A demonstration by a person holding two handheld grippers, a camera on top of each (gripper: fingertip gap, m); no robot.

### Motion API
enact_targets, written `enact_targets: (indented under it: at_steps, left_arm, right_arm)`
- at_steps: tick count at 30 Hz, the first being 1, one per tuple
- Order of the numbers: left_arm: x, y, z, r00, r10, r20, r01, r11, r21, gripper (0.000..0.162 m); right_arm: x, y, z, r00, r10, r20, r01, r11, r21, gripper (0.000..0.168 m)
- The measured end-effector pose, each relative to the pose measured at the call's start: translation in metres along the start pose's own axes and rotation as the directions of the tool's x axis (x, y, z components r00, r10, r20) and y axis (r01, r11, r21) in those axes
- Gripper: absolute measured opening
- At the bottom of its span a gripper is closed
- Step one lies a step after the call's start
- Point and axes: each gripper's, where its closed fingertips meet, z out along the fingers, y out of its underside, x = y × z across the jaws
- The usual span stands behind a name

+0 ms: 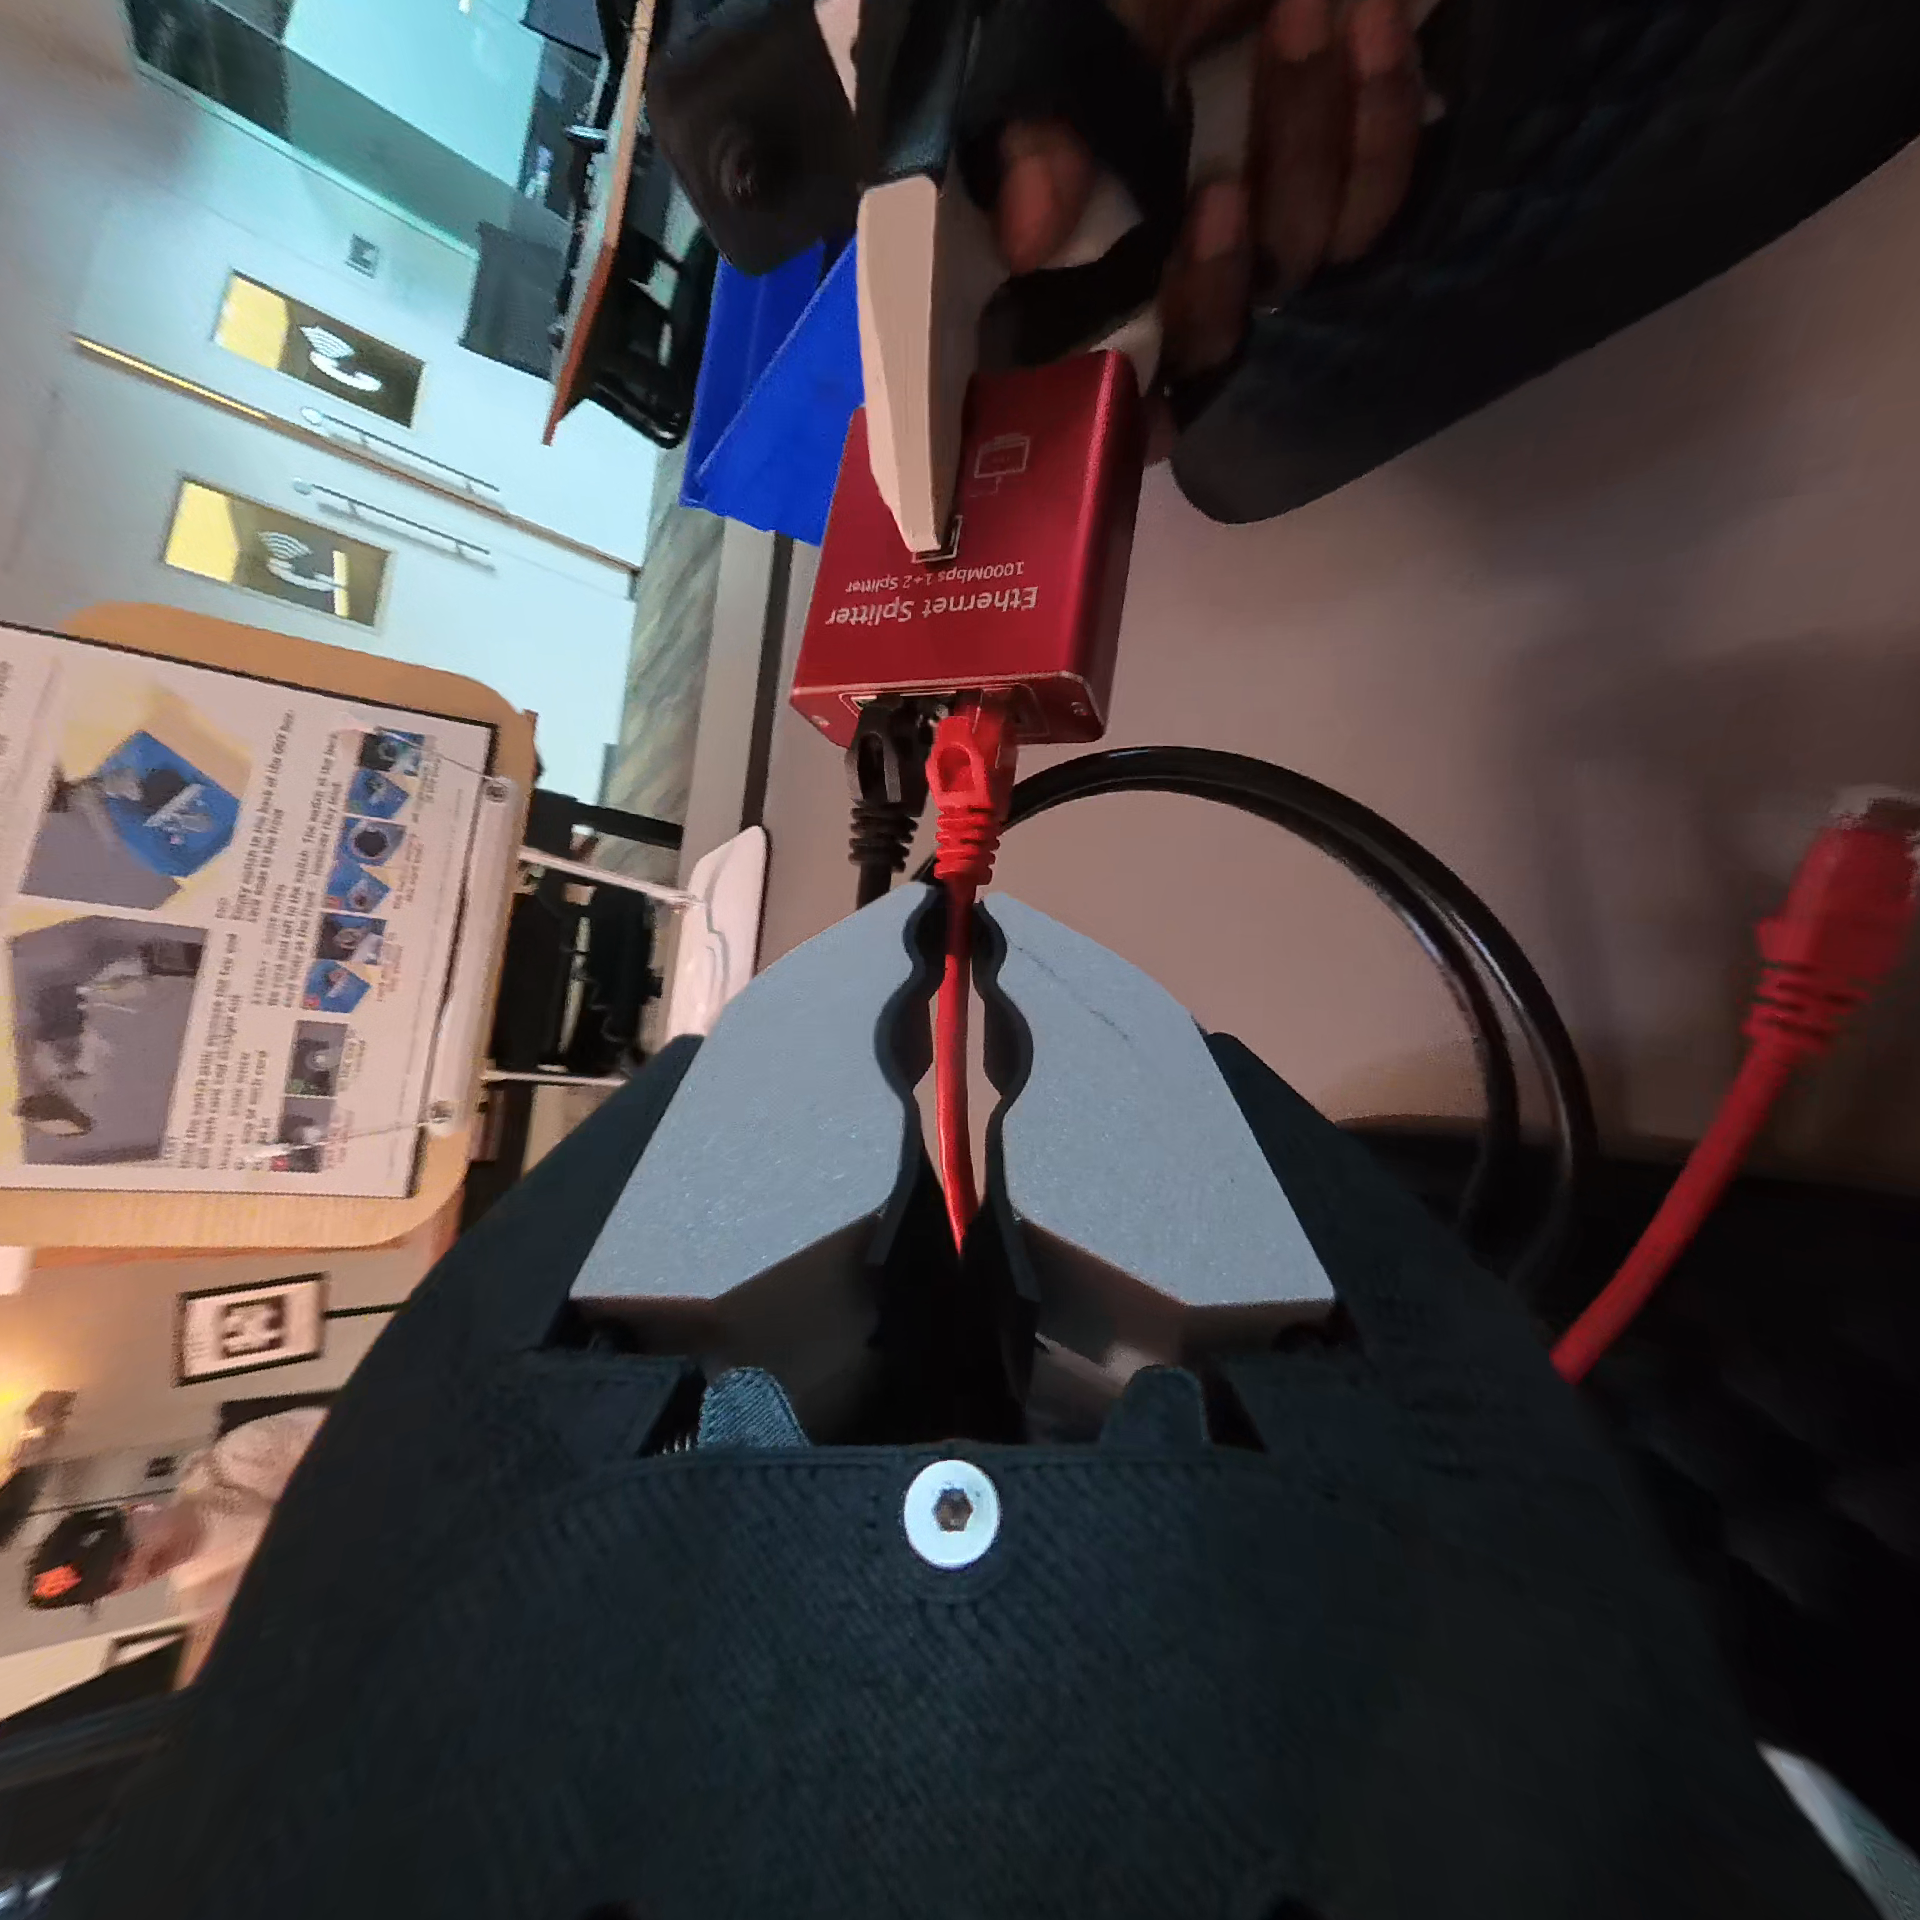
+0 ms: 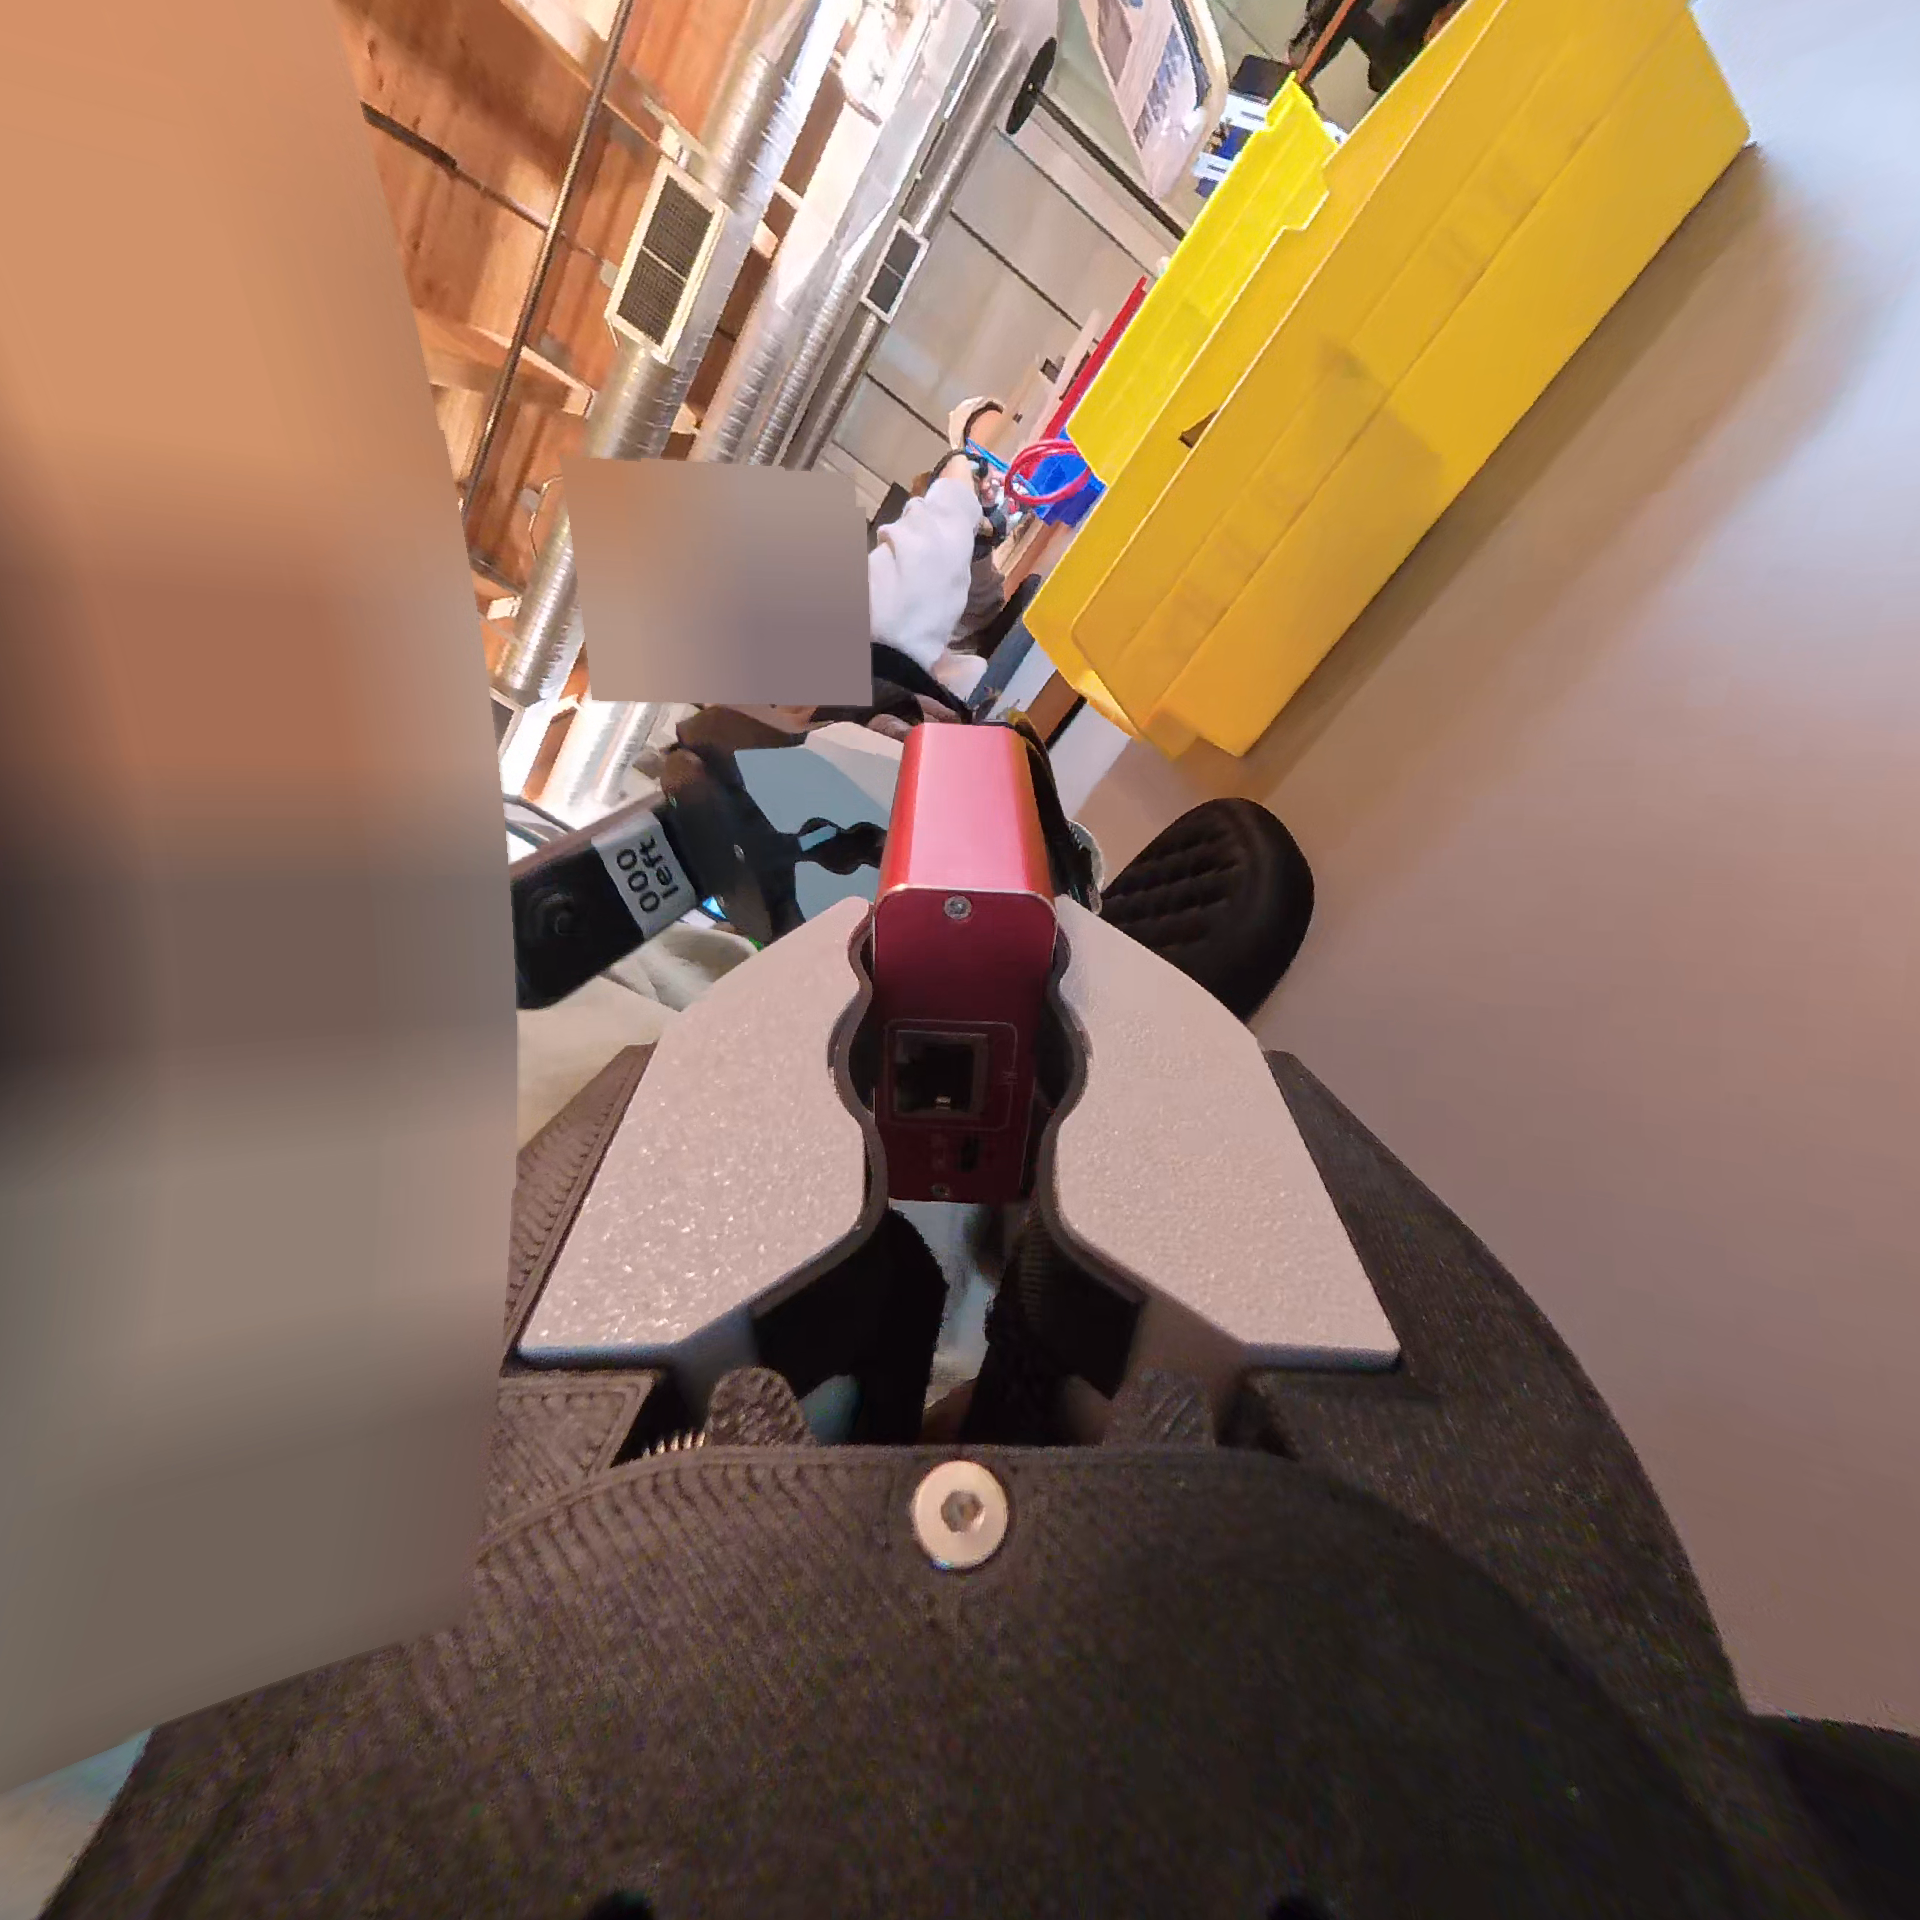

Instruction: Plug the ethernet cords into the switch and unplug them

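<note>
- Left wrist view: the left gripper has its grey fingers pressed onto the red ethernet cord, pinching the cable just behind the boot of its plug.
- The plug of this red ethernet cord sits in a port on the near end face of the red switch.
- A black ethernet cord is plugged into the neighbouring port, directly beside the red plug; its cable loops away in a wide arc over the worktop.
- A second red cord lies loose at the right edge of this view, its plug free and well apart from the switch.
- The right gripper shows at the top of this view, one pale finger lying across the top face of the switch.
- Right wrist view: the right gripper has its grey fingers pinching the switch by its two long sides, held off the worktop.
- The end face of the switch towards this camera carries a single port with nothing in it.
- Yellow bins stand on the worktop beyond the switch.
- Blue bins show behind the switch in the left wrist view, and a printed sheet on a wooden board stands at the left.
</note>
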Motion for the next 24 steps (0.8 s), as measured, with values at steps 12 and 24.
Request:
enact_targets:
  at_steps: [12,24]
  left_arm:
    - [0.000,0.005,0.005,1.000,0.026,0.005,-0.026,1.000,-0.004,0.004]
    - [-0.034,0.002,-0.008,0.908,-0.419,0.011,0.410,0.892,0.191,0.057]
  right_arm:
    - [0.005,0.001,0.006,0.998,-0.028,-0.062,0.028,1.000,0.005,0.027]
    - [0.000,-0.023,-0.010,0.938,-0.297,-0.181,0.284,0.954,-0.092,0.027]
